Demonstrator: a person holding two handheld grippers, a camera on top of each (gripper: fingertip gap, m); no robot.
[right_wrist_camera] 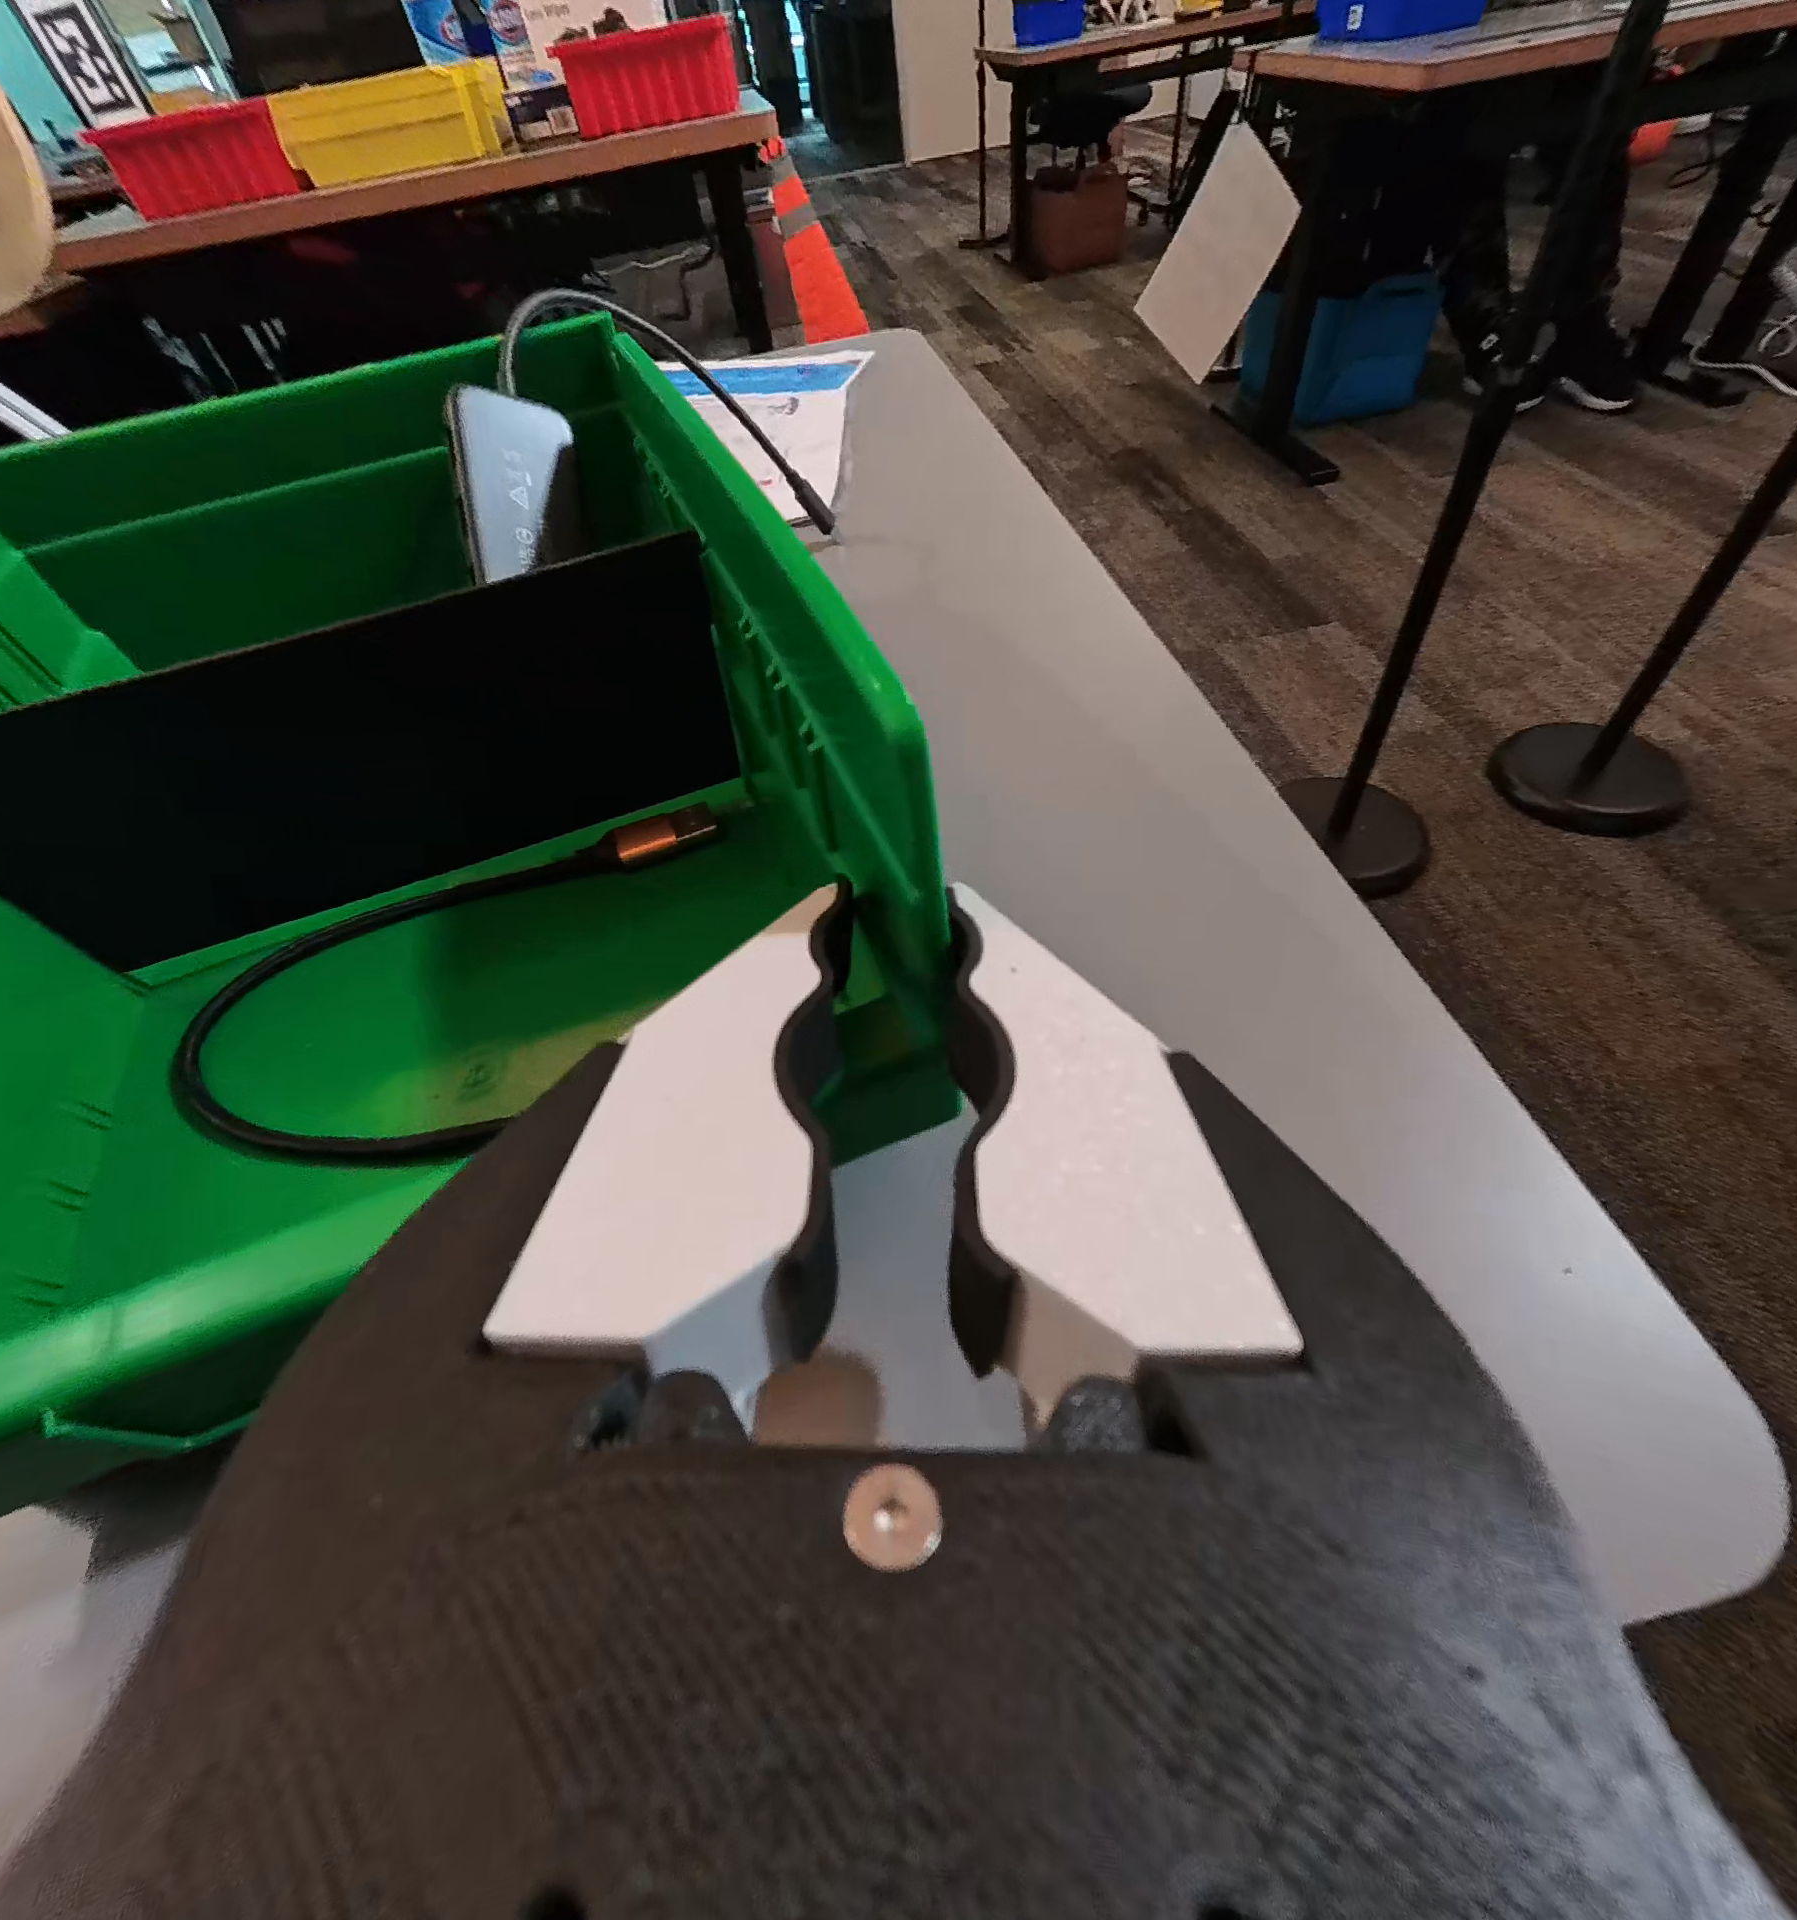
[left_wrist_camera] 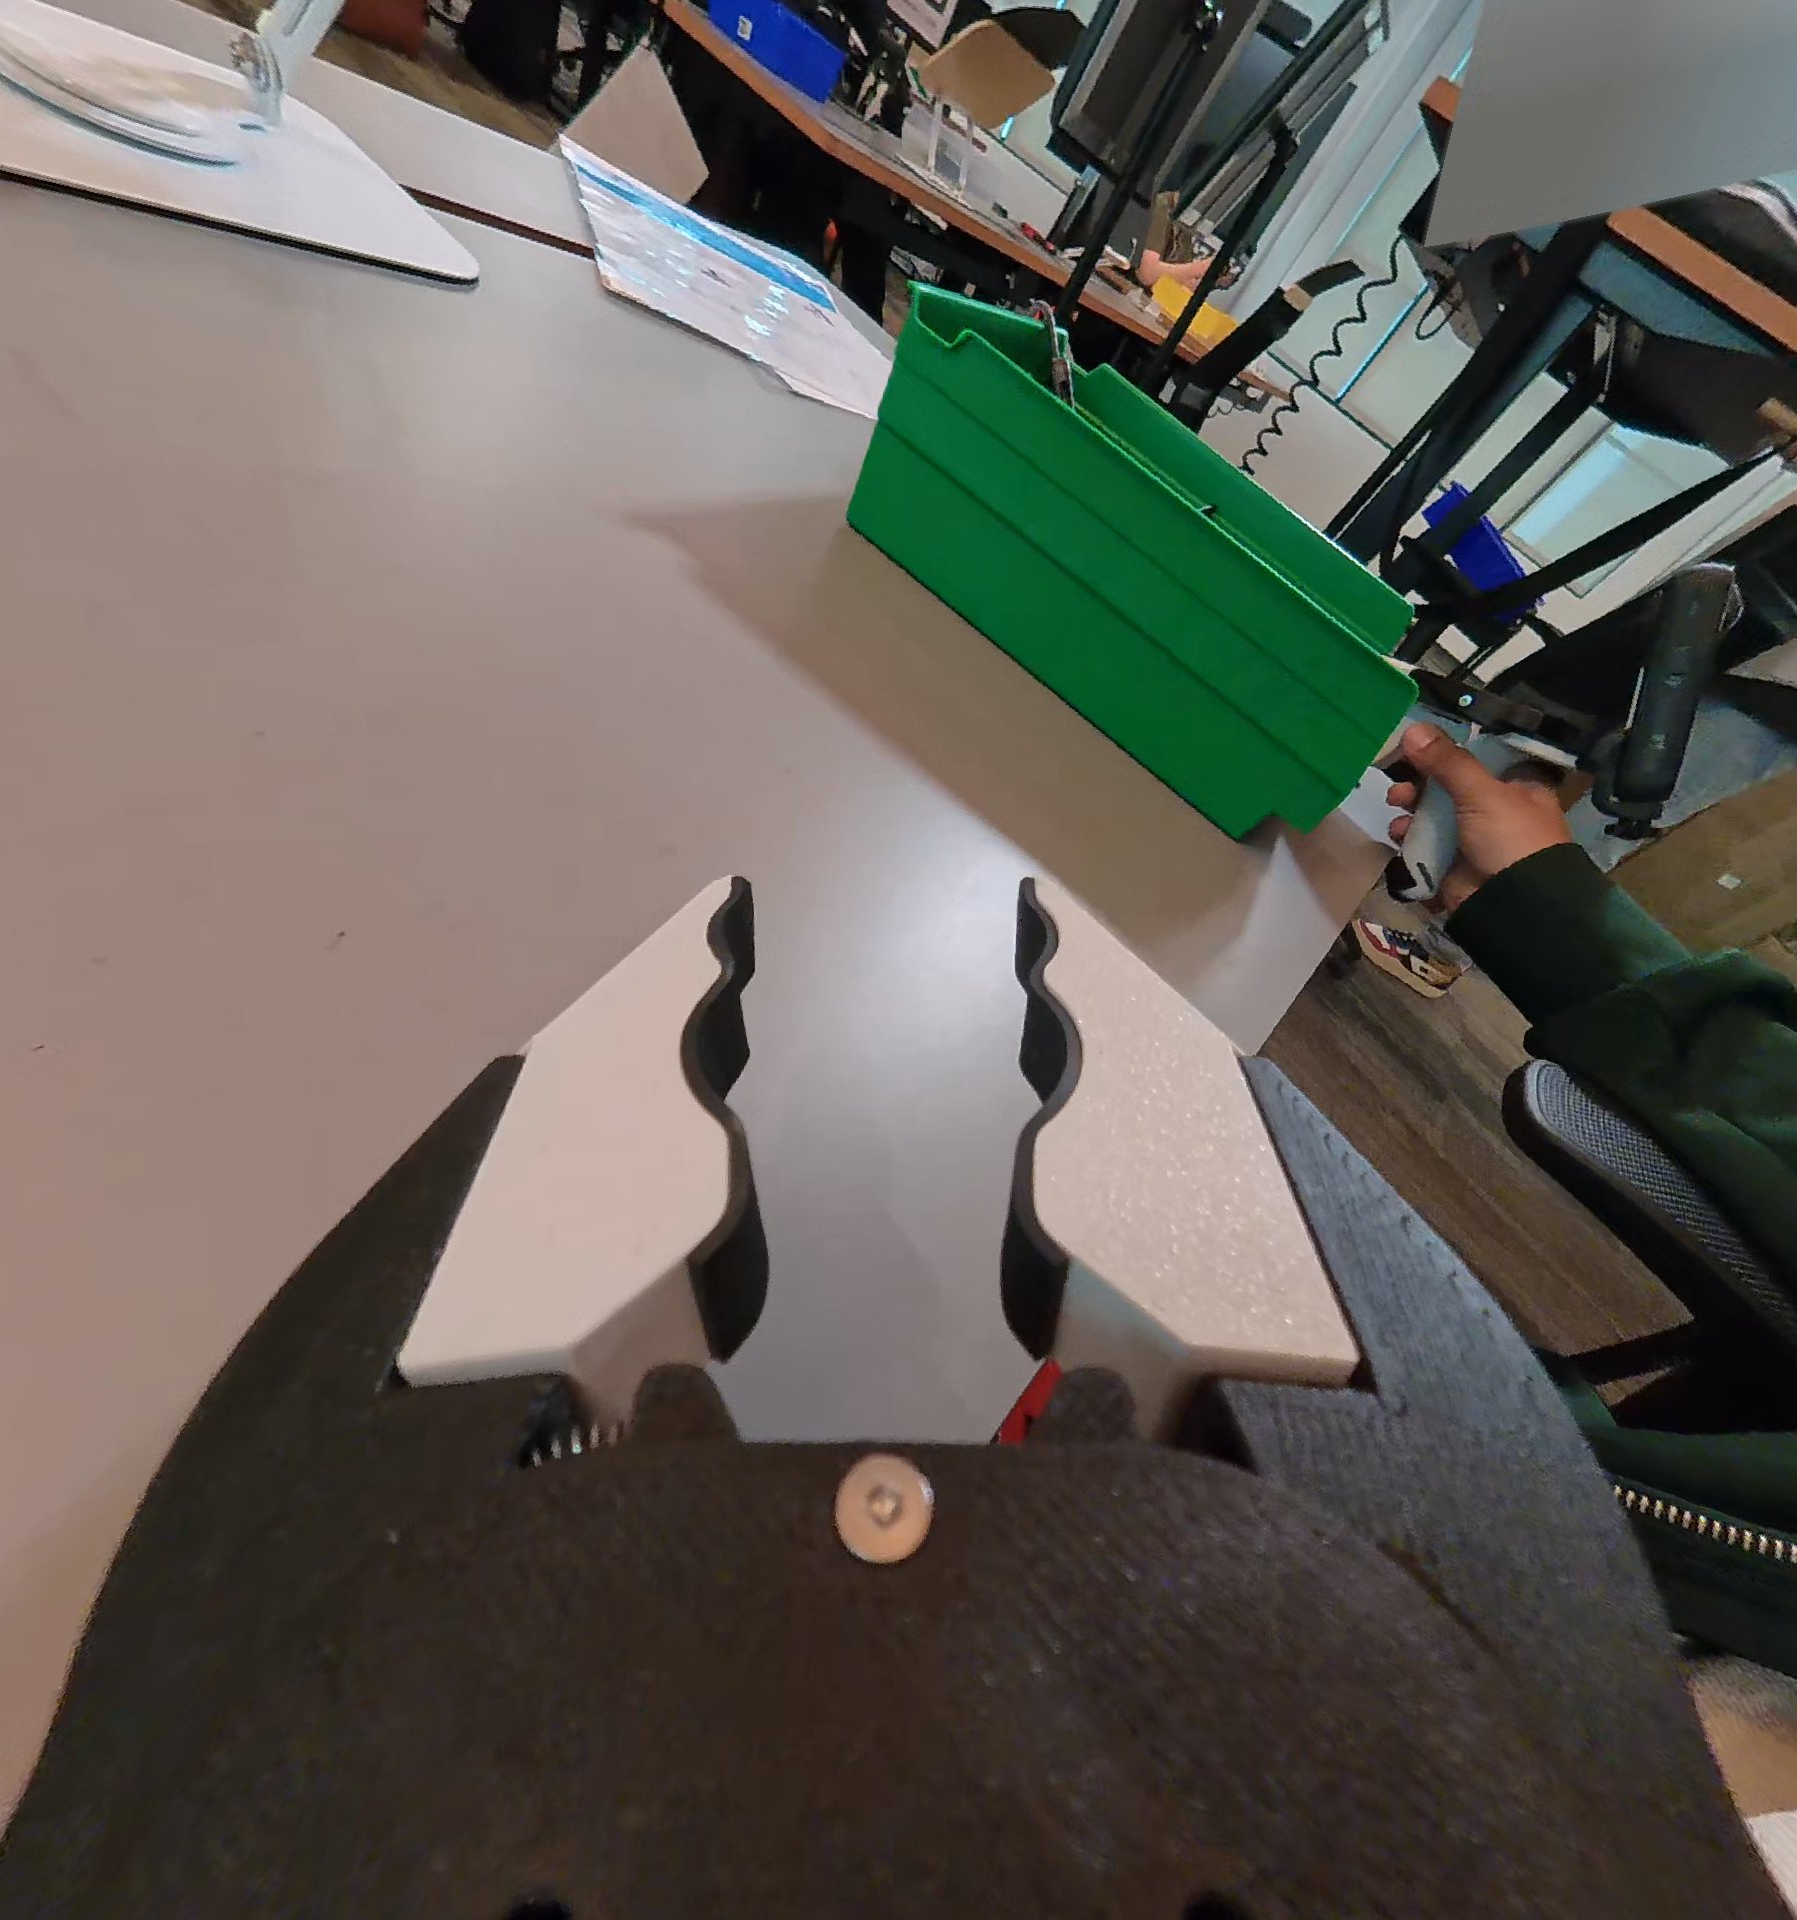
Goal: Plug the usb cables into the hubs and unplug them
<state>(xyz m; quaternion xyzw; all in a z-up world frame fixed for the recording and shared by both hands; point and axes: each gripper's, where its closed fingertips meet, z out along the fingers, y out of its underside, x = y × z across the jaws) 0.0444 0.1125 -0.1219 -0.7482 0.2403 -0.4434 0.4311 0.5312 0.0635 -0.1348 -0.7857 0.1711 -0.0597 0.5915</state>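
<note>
A green bin (left_wrist_camera: pixel 1133 582) stands on the grey table near its right edge. In the right wrist view a black divider (right_wrist_camera: pixel 354 727) splits the green bin (right_wrist_camera: pixel 821 665). A black USB cable (right_wrist_camera: pixel 281 1039) with an orange plug (right_wrist_camera: pixel 665 831) lies in the front compartment. A grey hub (right_wrist_camera: pixel 515 488) leans upright in the rear compartment, its braided cable (right_wrist_camera: pixel 561 312) hanging over the rim. My right gripper (right_wrist_camera: pixel 899 904) is shut on the bin's right wall near the front corner. My left gripper (left_wrist_camera: pixel 883 894) is open and empty over bare table, short of the bin.
A white mat with a glass dish (left_wrist_camera: pixel 250 177) lies far left. A printed sheet (left_wrist_camera: pixel 728 281) lies behind the bin. The table's edge (right_wrist_camera: pixel 1289 1039) runs just right of the bin. A hand (left_wrist_camera: pixel 1476 821) holds the right gripper's handle. Stanchion bases (right_wrist_camera: pixel 1590 779) stand on the floor.
</note>
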